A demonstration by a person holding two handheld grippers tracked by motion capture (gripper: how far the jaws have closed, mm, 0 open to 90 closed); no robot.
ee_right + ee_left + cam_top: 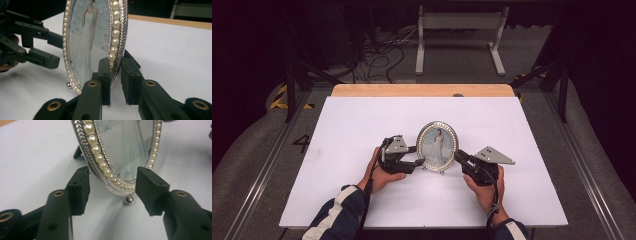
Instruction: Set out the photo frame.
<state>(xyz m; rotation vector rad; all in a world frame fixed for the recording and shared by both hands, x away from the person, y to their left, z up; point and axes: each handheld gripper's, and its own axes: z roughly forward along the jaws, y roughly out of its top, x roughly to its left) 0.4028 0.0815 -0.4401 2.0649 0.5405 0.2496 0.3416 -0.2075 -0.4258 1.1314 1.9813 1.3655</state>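
An oval picture frame (438, 145) with a pearl and silver rim stands upright on the white table top (362, 120); it holds a photo of a person in a white gown. My left gripper (418, 155) is at its lower left. In the left gripper view the frame (125, 150) has its bottom rim between the jaws of the left gripper (112, 186), with gaps showing, so that gripper is open. My right gripper (458, 156) is at the frame's lower right. In the right gripper view, the right gripper (115, 75) has its pads clamped on the frame's (85, 42) rim, front and back.
The frame's black back stand (77, 152) and a small silver ball foot (129, 199) rest on the table. A wooden strip (422, 90) runs along the table's far edge. Beyond it are floor cables (377, 55) and a white metal stand (459, 30).
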